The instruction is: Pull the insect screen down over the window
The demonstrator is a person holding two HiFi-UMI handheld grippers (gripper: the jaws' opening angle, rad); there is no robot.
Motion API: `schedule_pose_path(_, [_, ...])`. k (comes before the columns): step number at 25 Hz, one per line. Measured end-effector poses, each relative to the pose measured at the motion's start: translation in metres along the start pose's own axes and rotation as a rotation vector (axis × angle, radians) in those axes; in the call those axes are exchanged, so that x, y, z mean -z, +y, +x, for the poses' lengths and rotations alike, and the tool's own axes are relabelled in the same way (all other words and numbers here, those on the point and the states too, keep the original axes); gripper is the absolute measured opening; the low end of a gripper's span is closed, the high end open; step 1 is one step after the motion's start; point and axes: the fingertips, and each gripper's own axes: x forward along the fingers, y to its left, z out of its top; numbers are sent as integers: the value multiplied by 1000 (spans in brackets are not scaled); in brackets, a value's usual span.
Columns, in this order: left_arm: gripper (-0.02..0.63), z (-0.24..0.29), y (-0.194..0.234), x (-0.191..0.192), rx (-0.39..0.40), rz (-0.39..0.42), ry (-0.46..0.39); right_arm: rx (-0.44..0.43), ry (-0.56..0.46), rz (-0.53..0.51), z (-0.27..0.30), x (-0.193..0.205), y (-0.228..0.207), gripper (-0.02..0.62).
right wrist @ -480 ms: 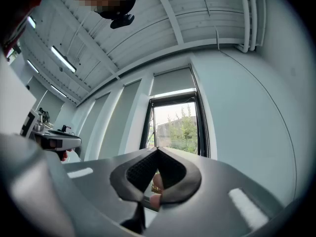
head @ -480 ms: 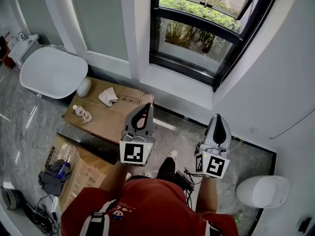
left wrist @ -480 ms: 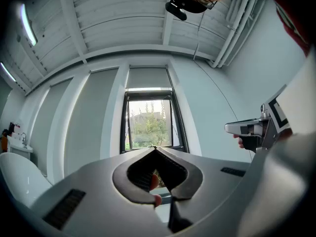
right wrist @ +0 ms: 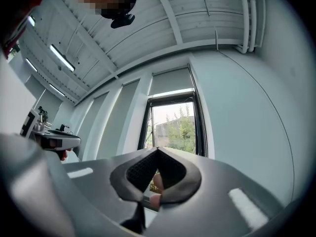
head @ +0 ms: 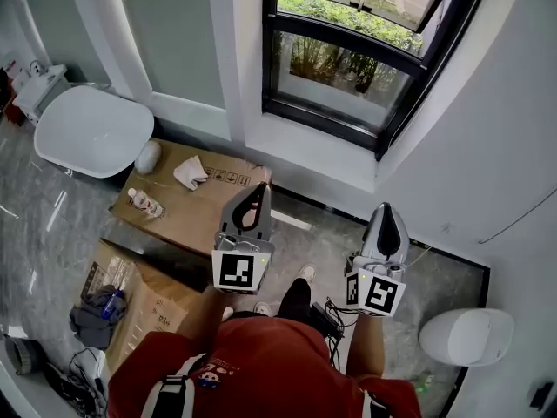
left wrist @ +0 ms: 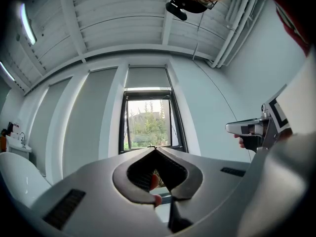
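1. Both grippers are closed and empty. The left gripper [head: 258, 193] and the right gripper [head: 386, 209] each have their jaws pressed together at the tips, with nothing between them, and each gripper view confirms this.
2. Almost nothing has changed in the last half second. The two grippers sit side by side in front of the person's chest, in the same places as before. Only the head camera has drifted slightly.
3. Neither gripper is near the window [head: 348, 68], which is set in the wall ahead. Both point toward it, tilted a little upward.
4. No insect screen can be made out over the glass. The trees outside show sharply through the pane, so the screen is probably still rolled up at the top of the frame.
5. With so little change, the task appears not to have started. A gripper would probably have to rise toward the top of the window and open before it could take hold of the screen's pull bar.
6. One cardboard box [head: 196, 212] lies on the floor left of the window, out of the way.
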Motion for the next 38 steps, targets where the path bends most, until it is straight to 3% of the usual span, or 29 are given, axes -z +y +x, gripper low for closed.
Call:
schedule_pose_path(17, [5, 43, -2, 23, 6, -27, 40, 13, 23, -12, 33, 22, -18, 9])
schedule_pose_path(38, [6, 190, -30, 49, 38, -32, 61, 38, 31, -2, 140, 68, -102, 9])
